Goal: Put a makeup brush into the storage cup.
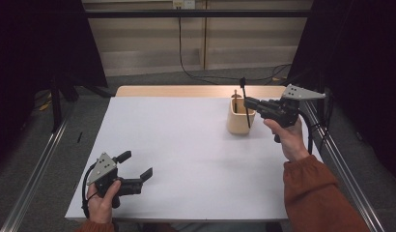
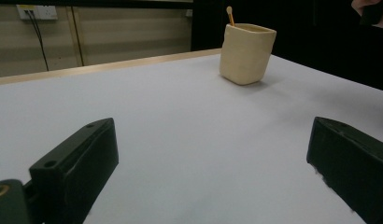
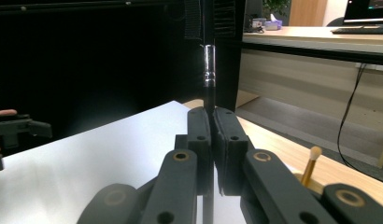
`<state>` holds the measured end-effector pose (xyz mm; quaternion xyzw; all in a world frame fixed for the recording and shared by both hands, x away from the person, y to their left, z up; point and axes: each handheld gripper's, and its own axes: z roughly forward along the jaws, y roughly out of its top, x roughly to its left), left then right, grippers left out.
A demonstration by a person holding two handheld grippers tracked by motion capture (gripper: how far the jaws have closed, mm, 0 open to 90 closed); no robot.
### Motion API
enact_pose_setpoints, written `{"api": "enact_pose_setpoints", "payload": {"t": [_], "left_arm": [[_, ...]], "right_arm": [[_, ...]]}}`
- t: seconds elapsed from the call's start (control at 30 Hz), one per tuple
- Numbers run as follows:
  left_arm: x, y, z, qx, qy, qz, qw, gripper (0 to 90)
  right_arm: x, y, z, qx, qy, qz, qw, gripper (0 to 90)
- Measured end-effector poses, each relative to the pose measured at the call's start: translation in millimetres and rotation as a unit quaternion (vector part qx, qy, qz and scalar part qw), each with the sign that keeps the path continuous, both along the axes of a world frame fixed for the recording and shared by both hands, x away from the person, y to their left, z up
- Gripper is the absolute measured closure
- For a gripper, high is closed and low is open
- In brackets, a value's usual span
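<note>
- Overhead, our right gripper [image 1: 248,102] clamps a black brush [image 1: 245,101] upright over the cup [image 1: 240,121] at two o'clock, ready for dropping in.
- Left gripper view: fingers [image 2: 77,163] apart, idle; cup [image 2: 246,53] at one o'clock.
- Right gripper view: fingers [image 3: 199,140] pinch the brush [image 3: 209,79] vertical.

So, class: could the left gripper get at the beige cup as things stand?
Probably yes. The left gripper is open over bare white table, and nothing lies between it and the cup. The right gripper, holding a black pen over the cup, may crowd it.
</note>
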<state>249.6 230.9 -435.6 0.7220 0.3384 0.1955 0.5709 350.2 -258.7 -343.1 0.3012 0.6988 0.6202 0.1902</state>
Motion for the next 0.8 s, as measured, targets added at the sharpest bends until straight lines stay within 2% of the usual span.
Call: {"api": "enact_pose_setpoints", "payload": {"t": [0.23, 0.37, 0.8], "left_arm": [[0.1, -0.7, 0.0, 0.002, 0.002, -0.005, 1.0, 2.0], [-0.7, -1.2, 0.1, 0.0, 0.0, -0.004, 1.0, 1.9], [-1.2, -3.2, 0.5, 0.002, 0.0, -0.01, 0.9999, 2.0]], "right_arm": [[16.5, 0.2, 4.2, -0.003, 0.001, -0.015, 0.9999, 85.7], [23.6, 2.0, 6.3, -0.005, -0.007, -0.01, 0.9999, 85.6], [46.5, 5.7, 14.3, -0.004, -0.009, -0.027, 0.9996, 85.6]]}}
